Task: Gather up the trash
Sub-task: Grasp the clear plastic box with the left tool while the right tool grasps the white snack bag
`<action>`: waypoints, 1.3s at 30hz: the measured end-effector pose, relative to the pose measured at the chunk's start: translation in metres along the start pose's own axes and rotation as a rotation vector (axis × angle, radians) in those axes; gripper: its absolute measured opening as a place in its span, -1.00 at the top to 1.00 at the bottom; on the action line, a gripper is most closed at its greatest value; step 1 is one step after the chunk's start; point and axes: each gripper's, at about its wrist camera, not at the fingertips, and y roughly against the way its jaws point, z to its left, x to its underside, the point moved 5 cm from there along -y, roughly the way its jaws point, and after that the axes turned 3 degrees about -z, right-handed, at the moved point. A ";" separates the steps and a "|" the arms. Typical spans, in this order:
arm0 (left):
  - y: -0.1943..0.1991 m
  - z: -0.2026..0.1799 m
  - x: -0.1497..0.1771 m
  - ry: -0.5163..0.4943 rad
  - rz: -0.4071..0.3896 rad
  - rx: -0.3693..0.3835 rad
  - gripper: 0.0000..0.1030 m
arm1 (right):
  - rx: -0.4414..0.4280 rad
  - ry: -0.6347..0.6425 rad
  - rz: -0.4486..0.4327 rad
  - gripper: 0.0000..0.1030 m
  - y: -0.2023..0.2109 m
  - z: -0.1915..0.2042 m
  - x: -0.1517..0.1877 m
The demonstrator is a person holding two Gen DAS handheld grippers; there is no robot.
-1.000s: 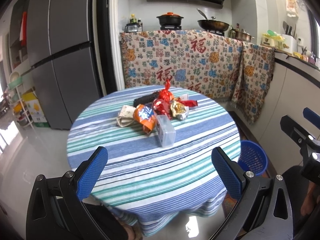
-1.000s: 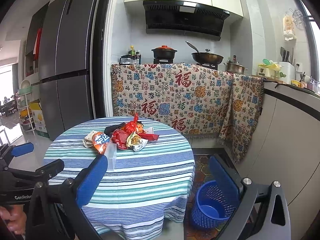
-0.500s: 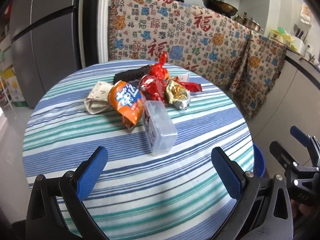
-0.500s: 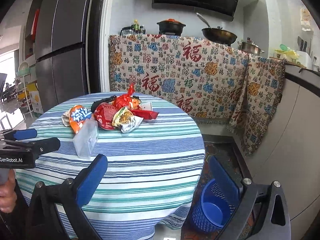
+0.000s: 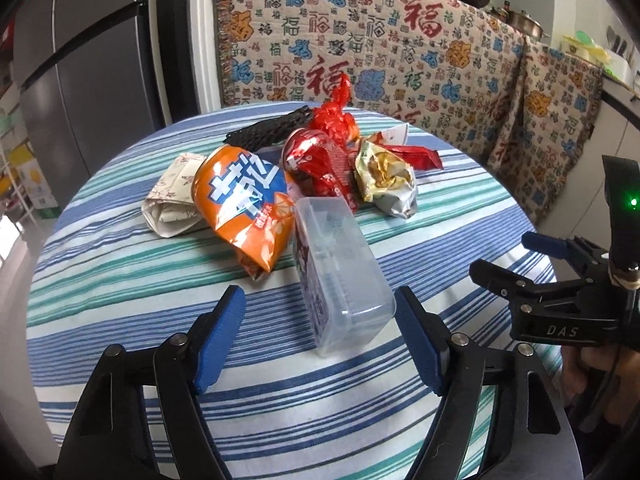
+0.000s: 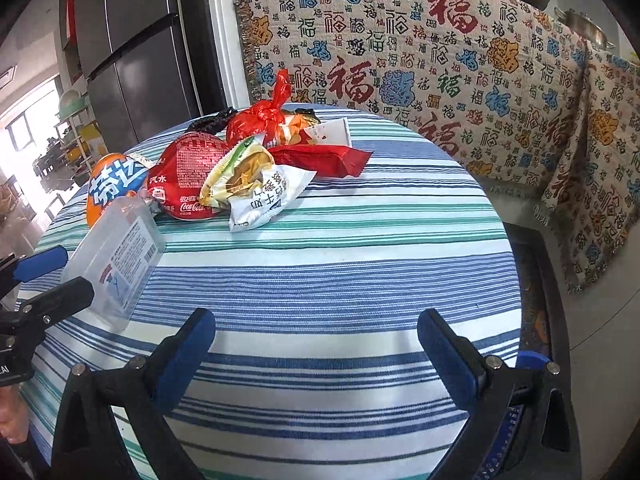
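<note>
A pile of trash lies on the round striped table [image 5: 120, 280]: a clear plastic box [image 5: 340, 268], an orange drink wrapper [image 5: 244, 200], a red cola wrapper [image 5: 320, 164], a yellow-white snack bag [image 5: 384, 176], a knotted red plastic bag [image 5: 334, 114], a folded paper [image 5: 172, 196] and a black net [image 5: 272, 130]. My left gripper [image 5: 318, 320] is open, its fingers on either side of the clear box's near end, not touching it. My right gripper [image 6: 316, 340] is open and empty over bare cloth, with the box [image 6: 116, 264] to its left.
A blue waste basket [image 6: 532, 360] stands on the floor right of the table, mostly hidden behind my right finger. A patterned cloth [image 6: 440, 60] covers the counter behind. A grey fridge [image 5: 80, 60] stands at the back left.
Both grippers have moved forward over the table toward the trash pile. The left gripper has narrowed and now straddles the clear box's near end.
</note>
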 end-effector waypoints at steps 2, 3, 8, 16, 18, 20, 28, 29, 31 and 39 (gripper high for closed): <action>-0.002 0.002 -0.001 0.014 -0.001 0.008 -0.06 | -0.010 -0.012 0.006 -0.99 -0.003 0.000 -0.001; -0.003 0.004 -0.001 0.027 0.006 0.025 0.36 | -0.011 -0.009 0.006 -0.99 -0.004 0.001 -0.001; 0.008 0.022 0.008 0.111 0.019 0.091 0.36 | 0.001 0.021 -0.015 -0.99 0.000 0.006 -0.004; 0.028 0.082 0.027 0.265 0.072 0.125 -0.02 | -0.039 0.017 -0.011 -0.99 -0.003 0.011 -0.010; 0.024 0.095 0.030 0.287 0.086 0.096 -0.12 | -0.059 -0.003 -0.001 -0.94 -0.009 0.012 -0.016; 0.020 0.106 0.033 0.305 0.094 0.077 -0.14 | -0.083 -0.020 0.007 -0.89 -0.016 0.014 -0.024; 0.017 0.086 0.034 0.176 0.093 0.131 -0.89 | -0.110 0.052 0.049 -0.72 -0.072 0.033 -0.064; 0.014 0.081 0.035 0.143 0.100 0.131 -0.89 | -0.111 0.060 0.055 -0.67 -0.078 0.035 -0.065; 0.009 0.077 0.036 0.084 0.109 0.093 -0.89 | -0.133 0.066 0.079 0.01 -0.088 0.037 -0.064; -0.005 0.080 0.030 0.054 0.104 0.007 -0.79 | -0.224 0.052 0.223 0.11 -0.042 0.045 -0.025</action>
